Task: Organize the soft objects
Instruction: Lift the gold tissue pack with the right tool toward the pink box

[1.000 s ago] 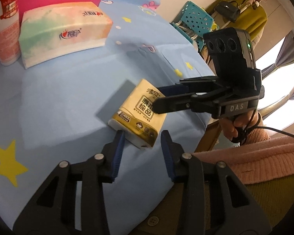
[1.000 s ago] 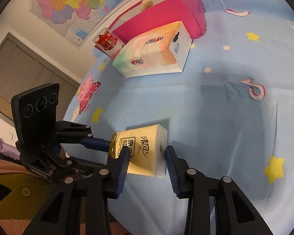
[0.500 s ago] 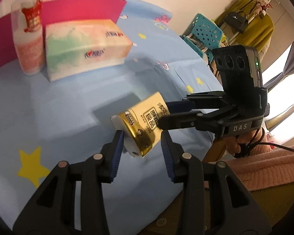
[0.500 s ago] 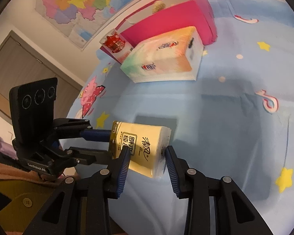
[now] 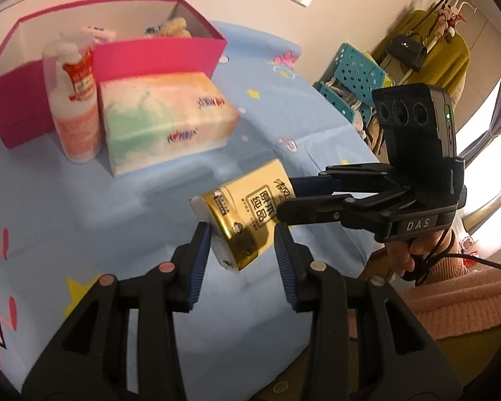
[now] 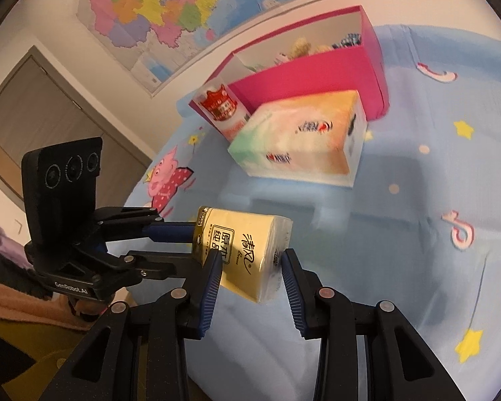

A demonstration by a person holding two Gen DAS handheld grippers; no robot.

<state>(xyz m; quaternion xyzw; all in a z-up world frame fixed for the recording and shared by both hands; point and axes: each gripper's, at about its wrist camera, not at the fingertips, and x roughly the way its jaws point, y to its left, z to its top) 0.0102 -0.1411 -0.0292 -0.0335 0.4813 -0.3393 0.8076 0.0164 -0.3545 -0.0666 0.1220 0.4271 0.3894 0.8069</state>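
A yellow tissue pack (image 5: 247, 214) is held in the air above the blue star-print sheet (image 5: 83, 200). My left gripper (image 5: 242, 244) and my right gripper (image 6: 250, 267) both close on it from two sides; it also shows in the right wrist view (image 6: 243, 247). The right gripper's body shows in the left wrist view (image 5: 377, 207), and the left gripper's body shows in the right wrist view (image 6: 83, 254). A pastel tissue box (image 5: 163, 120) lies on the sheet farther back, in front of a pink open box (image 5: 117, 53).
A white and pink bottle (image 5: 75, 100) stands beside the tissue box, against the pink box (image 6: 317, 77), which holds several soft items. A teal crate (image 5: 354, 80) and hanging clothes (image 5: 431, 46) are off the bed's far side. A map (image 6: 183, 10) hangs on the wall.
The yellow tissue pack has been lifted off the sheet and tilted. Both grippers have risen with it and moved toward the pink box.
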